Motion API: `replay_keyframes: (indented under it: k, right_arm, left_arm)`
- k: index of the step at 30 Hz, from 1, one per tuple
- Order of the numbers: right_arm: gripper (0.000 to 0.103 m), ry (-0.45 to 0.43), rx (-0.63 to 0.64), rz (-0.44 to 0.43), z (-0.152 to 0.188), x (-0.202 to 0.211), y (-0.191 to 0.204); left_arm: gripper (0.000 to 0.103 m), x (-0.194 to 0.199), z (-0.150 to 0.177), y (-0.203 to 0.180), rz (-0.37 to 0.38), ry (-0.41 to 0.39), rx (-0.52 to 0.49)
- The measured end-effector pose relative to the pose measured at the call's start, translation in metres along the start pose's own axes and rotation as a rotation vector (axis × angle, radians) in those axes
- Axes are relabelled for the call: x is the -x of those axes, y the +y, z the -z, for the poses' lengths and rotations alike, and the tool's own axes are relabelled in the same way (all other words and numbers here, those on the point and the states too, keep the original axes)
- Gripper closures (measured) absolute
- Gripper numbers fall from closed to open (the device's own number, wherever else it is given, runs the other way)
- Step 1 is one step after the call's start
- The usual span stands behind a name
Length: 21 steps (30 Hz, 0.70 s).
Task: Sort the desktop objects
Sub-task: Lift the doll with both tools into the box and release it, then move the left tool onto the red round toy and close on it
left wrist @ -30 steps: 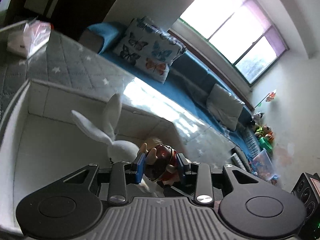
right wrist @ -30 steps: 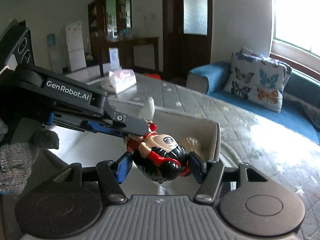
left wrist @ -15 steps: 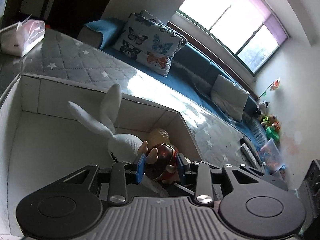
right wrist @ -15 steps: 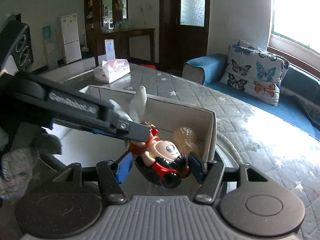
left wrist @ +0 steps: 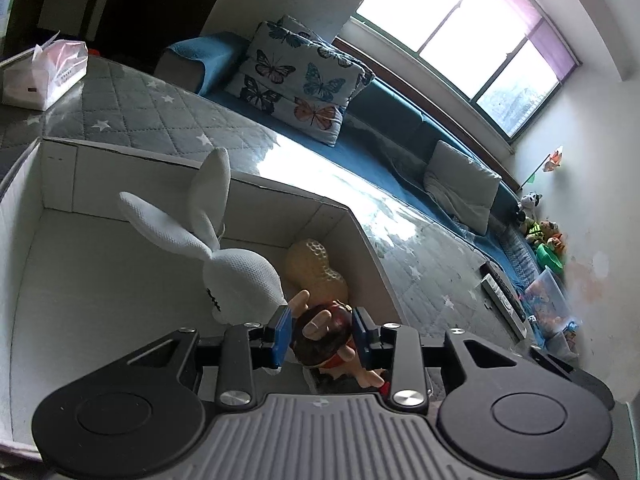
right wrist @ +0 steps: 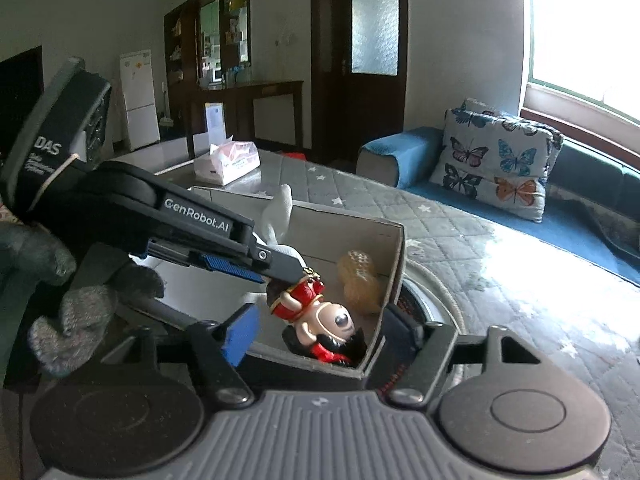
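Since earlier frame, right tongs [right wrist: 316,334] spread wide, letting go of doll [right wrist: 320,320]; left tongs [left wrist: 320,332] clamp doll low inside box [left wrist: 60,216], beside rabbit [left wrist: 236,280] and peanut toy [left wrist: 316,268]; placing step; whether doll touches floor unclear; next: lower, release.

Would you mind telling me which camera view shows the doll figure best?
The right wrist view: the doll figure shows its face, red outfit and dark hair. In the left wrist view the left gripper hides much of it, leaving only hands and body.
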State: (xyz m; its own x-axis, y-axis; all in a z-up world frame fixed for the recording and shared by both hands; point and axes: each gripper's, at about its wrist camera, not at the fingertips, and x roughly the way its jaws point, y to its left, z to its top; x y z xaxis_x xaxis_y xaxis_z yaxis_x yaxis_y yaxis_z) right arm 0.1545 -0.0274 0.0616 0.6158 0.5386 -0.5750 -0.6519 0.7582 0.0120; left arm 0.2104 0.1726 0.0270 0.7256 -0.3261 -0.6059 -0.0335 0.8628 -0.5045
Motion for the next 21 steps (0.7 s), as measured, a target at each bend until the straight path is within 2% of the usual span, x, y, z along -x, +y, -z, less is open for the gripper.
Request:
replay_keyframes:
  k: [2, 5, 10, 13, 21]
  right_arm:
    - [0.024, -0.009, -0.001, 0.006, 0.004, 0.009, -0.001]
    - [0.023, -0.022, -0.003, 0.014, 0.011, 0.023, -0.002]
    - [0.014, -0.045, -0.005, 0.028, 0.021, 0.046, -0.004]
    - [0.001, -0.056, -0.006, 0.045, 0.029, 0.059, -0.004]
    - [0.000, -0.027, 0.000, 0.090, 0.059, 0.087, -0.003]
  left_arm:
    - [0.067, 0.004, 0.001, -0.002, -0.002, -0.009, -0.005]
    - [0.067, 0.011, 0.002, -0.005, -0.006, -0.023, -0.011]
    - [0.067, 0.027, 0.010, -0.017, -0.018, -0.050, -0.058]
    - [0.067, 0.038, 0.019, -0.025, -0.013, -0.065, -0.098]
    - [0.067, 0.052, 0.056, -0.050, 0.046, -0.034, -0.163]
